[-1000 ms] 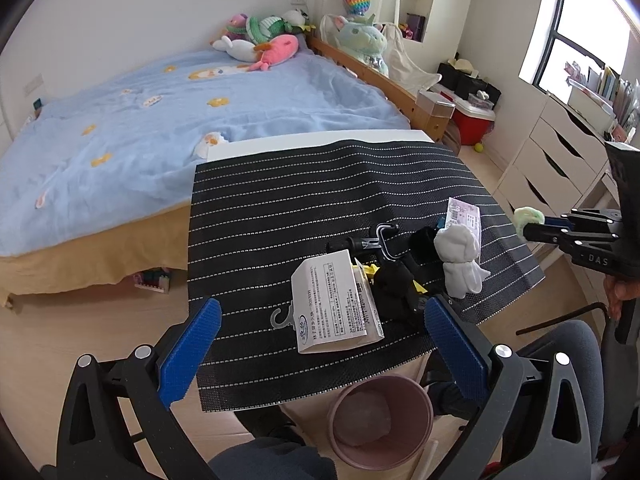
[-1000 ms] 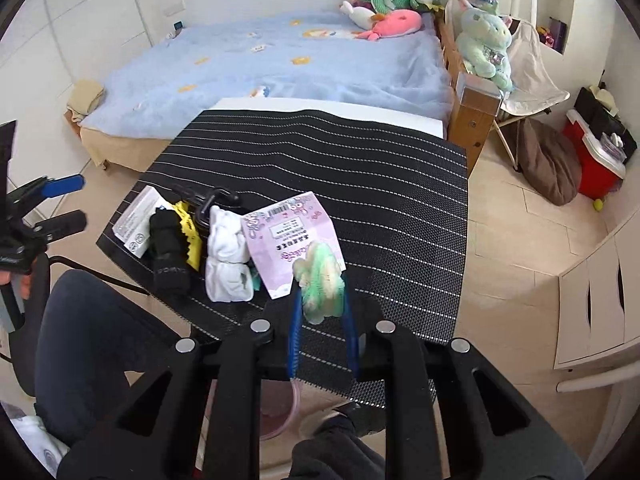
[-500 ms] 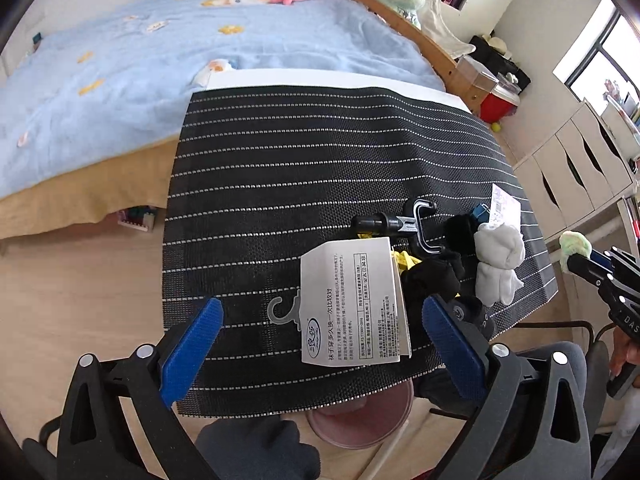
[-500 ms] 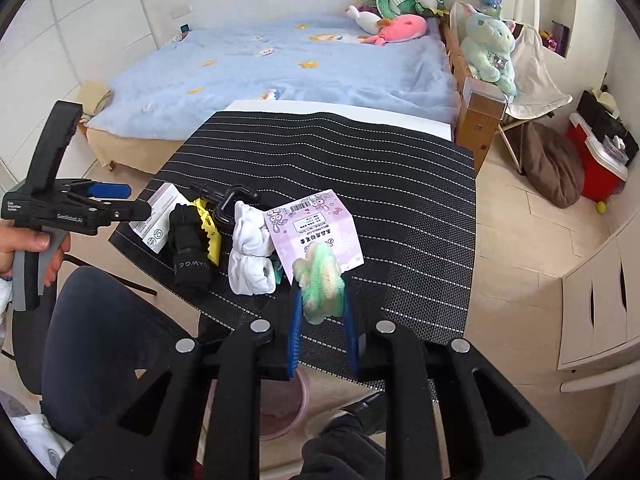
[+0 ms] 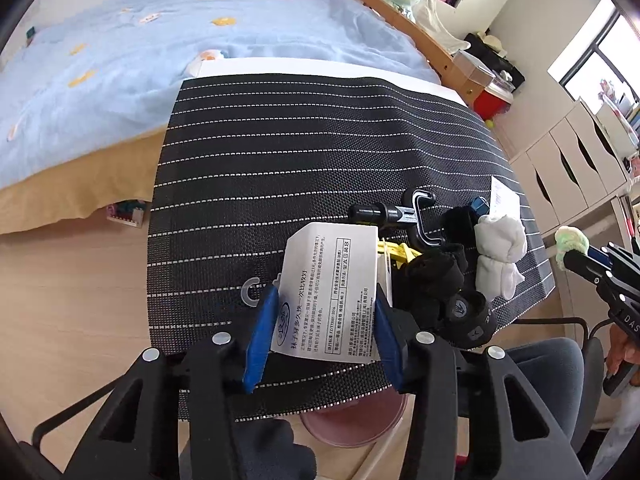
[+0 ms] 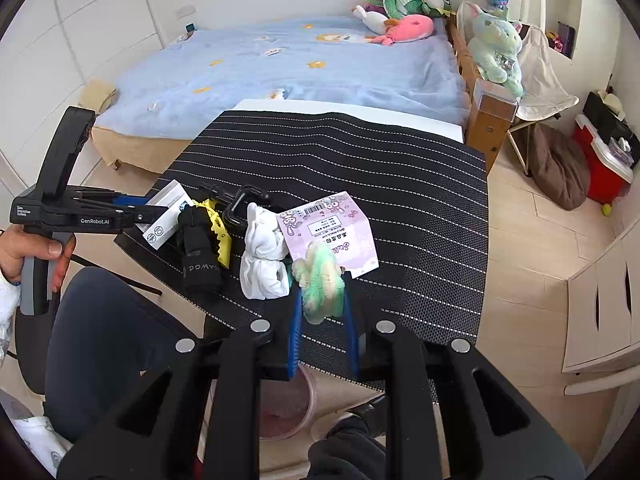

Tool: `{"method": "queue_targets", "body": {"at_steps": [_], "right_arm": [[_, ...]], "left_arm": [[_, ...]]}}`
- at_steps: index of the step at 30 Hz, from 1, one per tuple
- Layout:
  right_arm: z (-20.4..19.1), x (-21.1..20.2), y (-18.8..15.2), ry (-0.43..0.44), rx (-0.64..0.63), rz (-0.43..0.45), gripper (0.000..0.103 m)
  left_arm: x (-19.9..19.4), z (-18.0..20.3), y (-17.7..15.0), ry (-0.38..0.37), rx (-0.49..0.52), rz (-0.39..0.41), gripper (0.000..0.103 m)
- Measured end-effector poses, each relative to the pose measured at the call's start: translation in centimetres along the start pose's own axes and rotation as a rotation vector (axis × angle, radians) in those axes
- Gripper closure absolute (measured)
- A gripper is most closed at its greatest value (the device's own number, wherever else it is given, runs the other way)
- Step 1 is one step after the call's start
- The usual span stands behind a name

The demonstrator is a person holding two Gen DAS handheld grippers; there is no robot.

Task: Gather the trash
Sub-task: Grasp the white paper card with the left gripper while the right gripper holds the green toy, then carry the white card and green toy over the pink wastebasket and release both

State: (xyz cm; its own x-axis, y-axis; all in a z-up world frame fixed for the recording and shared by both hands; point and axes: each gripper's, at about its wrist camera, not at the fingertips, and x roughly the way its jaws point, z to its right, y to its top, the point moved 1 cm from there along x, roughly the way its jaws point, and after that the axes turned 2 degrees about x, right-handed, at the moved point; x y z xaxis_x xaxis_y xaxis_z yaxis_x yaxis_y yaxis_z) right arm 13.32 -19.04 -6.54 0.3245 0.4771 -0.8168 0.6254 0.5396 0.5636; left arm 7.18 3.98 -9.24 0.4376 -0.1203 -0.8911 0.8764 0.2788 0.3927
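Trash on the black striped mat (image 5: 304, 152) lies bunched at its near edge: a white printed card (image 5: 334, 292) with a clear plastic hook (image 5: 250, 293) at its near end, and toward the right corner black socks (image 5: 448, 292), a yellow clip (image 5: 394, 250), a black hanger hook (image 5: 416, 216), rolled white socks (image 5: 498, 256) and a pink printed card (image 6: 332, 232). The left gripper (image 5: 324, 332) has just been closing; its blue pads now flank the white card's two side edges, apparently touching them. The right gripper (image 6: 322, 316) is nearly closed, pinching a fluffy green-and-cream sock (image 6: 320, 284) above the mat's near edge. A pink bin (image 5: 352, 420) sits on the floor below that edge.
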Motion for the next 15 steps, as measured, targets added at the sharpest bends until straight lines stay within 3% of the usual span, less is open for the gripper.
{"method": "queue_targets", "body": {"at_steps": [2, 15], "right_arm": [[-0.1, -0.1, 0.0, 0.002, -0.001, 0.004, 0.085], [-1.3, -2.2, -0.1, 0.010, -0.010, 0.050, 0.085]], "left_arm": [[-0.1, 0.2, 0.0, 0.001, 0.012, 0.008, 0.066], [-4.0, 1.1, -0.7, 0.024, 0.086, 0.118, 0.069]]}}
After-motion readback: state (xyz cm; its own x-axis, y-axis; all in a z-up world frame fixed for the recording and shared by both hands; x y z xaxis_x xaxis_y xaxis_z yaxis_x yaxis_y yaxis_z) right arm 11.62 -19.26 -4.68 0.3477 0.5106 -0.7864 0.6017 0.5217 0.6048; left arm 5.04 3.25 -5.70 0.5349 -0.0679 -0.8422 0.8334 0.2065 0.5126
